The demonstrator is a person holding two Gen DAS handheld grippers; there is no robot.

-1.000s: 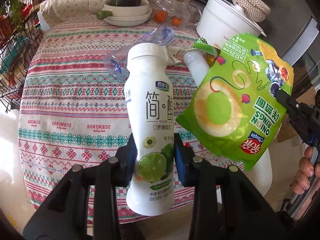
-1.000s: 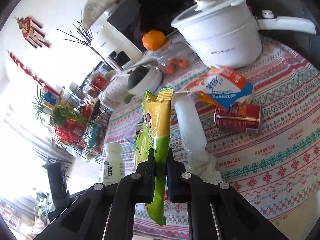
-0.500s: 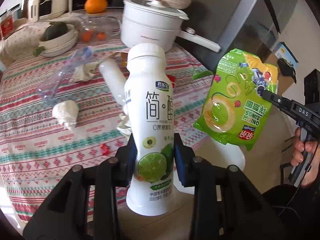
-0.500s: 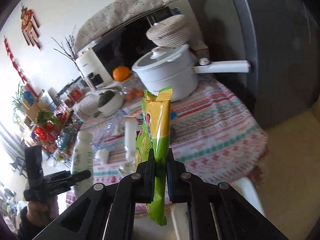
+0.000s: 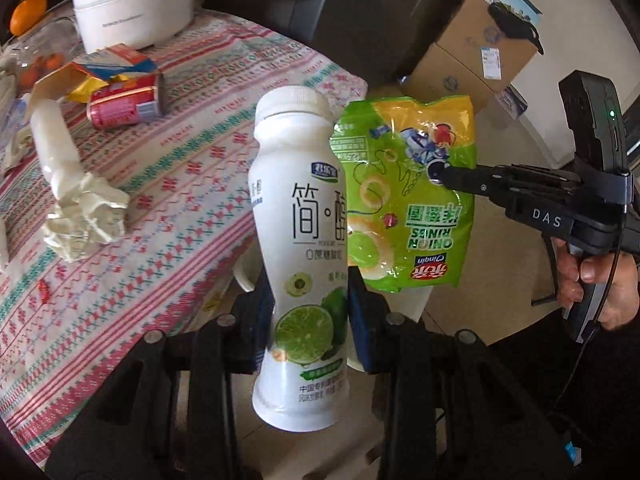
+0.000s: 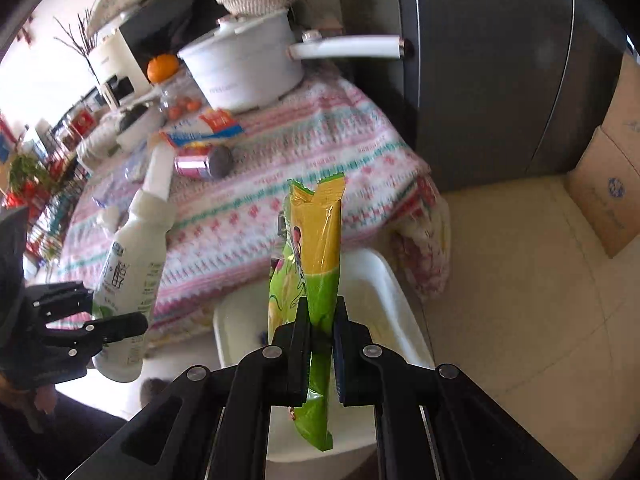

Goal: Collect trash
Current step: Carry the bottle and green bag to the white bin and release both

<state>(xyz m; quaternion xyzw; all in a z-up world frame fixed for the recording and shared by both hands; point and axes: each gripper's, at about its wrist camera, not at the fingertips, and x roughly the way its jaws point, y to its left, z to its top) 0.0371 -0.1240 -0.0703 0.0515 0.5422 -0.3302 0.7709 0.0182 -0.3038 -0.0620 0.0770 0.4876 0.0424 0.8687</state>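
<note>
My left gripper (image 5: pixel 310 316) is shut on a white yogurt bottle (image 5: pixel 298 240) with a lime label, held upright off the table's edge. The bottle also shows in the right wrist view (image 6: pixel 128 276). My right gripper (image 6: pixel 322 344) is shut on a green and yellow onion-ring snack bag (image 6: pixel 316 264), which hangs over a white bin (image 6: pixel 384 292) on the floor beside the table. The bag (image 5: pixel 408 196) also shows in the left wrist view, just right of the bottle.
On the patterned tablecloth (image 5: pixel 180 168) lie a crushed red can (image 5: pixel 126 106), a crumpled white wrapper (image 5: pixel 76 200) and a blue-orange carton (image 5: pixel 116 62). A white pot (image 5: pixel 132 4) stands at the back. Cardboard boxes (image 5: pixel 476 52) and a dark cabinet (image 6: pixel 480 72) stand nearby.
Both grippers have swung right, away from the table top, carrying the bottle and the bag. The bag now hangs over the white bin and sits closer to the bottle.
</note>
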